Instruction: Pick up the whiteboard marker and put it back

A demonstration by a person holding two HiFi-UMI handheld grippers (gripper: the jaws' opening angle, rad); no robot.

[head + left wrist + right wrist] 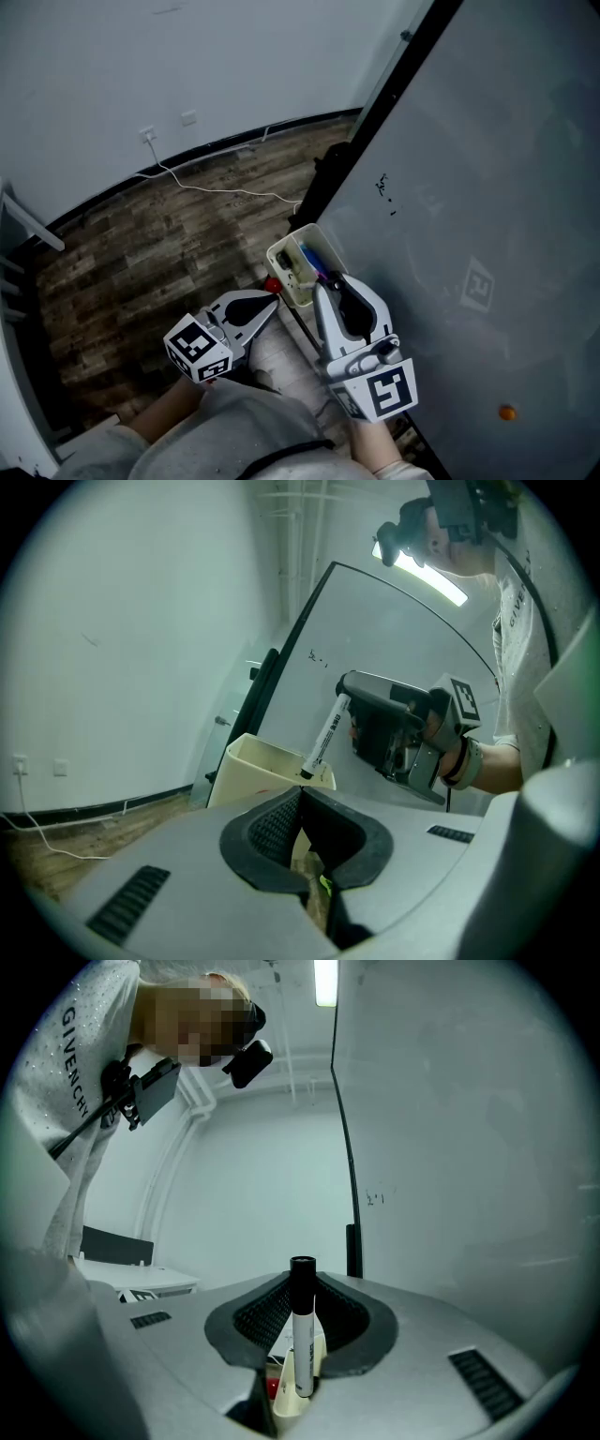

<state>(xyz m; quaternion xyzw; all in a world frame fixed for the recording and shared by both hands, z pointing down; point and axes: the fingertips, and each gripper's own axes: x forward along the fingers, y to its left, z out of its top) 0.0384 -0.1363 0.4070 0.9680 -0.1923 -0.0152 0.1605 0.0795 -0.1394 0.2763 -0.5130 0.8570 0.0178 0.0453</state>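
The right gripper (302, 1316) is clamping the marker (326, 733) upright, probably lining it up over the cream holder (281, 255) by the whiteboard (487, 187). The left gripper (300, 808) is idling, jaws together and empty.

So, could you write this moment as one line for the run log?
right gripper: shut on whiteboard marker | marker lower end: at cream holder opening, not yet released | left gripper: shut, empty, beside holder
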